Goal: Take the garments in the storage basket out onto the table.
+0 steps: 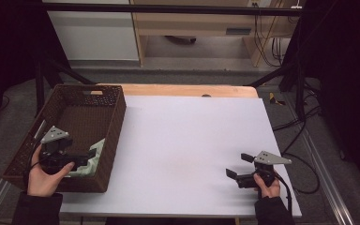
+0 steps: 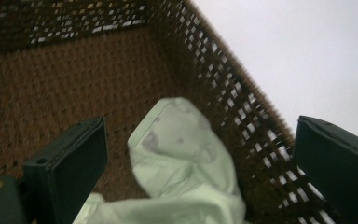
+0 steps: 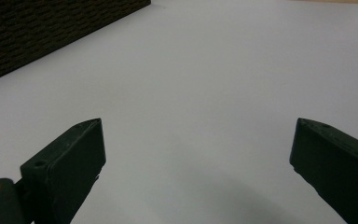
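Tool (image 3: pixel 200 154) jaws wide over white table (image 3: pixel 205 79); basket (image 3: pixel 51 28) top-left

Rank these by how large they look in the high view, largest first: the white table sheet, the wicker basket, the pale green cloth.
1. White table sheet: largest.
2. Wicker basket: clearly smaller.
3. Pale green cloth: smallest, partly hidden behind the left gripper inside the basket, so its full size is unsure.

Lab-like test room: dark metal frame (image 1: pixel 168 8) (cables (image 1: pixel 267 42) behind).
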Motion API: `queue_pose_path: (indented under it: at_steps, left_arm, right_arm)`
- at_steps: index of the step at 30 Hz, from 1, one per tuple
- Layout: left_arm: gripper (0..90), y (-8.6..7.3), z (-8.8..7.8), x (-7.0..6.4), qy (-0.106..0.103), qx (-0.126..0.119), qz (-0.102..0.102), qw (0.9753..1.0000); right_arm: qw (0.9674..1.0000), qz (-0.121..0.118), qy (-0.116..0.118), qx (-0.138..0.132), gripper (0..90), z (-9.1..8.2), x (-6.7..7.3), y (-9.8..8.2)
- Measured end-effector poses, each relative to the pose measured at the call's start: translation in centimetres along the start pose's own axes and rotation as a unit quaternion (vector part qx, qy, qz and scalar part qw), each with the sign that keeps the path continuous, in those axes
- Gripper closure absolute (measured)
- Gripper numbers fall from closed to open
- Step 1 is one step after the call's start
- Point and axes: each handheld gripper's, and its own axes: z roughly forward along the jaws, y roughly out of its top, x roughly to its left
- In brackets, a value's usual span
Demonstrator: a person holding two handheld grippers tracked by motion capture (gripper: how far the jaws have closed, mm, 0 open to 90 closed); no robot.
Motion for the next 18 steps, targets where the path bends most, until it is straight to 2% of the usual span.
queue_pose_path:
  at_steps: [3,7,13,18]
  left_arm:
    - [5.5,-0.12,0.23,0.18,0.004,0.014,-0.002,0.9999]
    - [9.3,-0.28,0.56,0.12,0.006,0.028,0.005,0.9996]
    - [20.0,-0.43,1.0,0.0,0.001,0.046,0.01,0.9989]
    - [33.7,-0.47,1.01,0.05,-0.006,0.052,0.016,0.9985]
  right_arm:
    - [1.0,0.0,0.0,0.0,3.9,0.0,0.01,0.0]
    - [1.0,0.001,0.0,0.001,3.9,-0.01,0.02,0.0]
    - [1.0,0.0,0.0,0.0,3.9,-0.01,0.01,0.0]
    - [1.0,-0.001,0.0,0.002,3.9,0.01,0.01,-0.01]
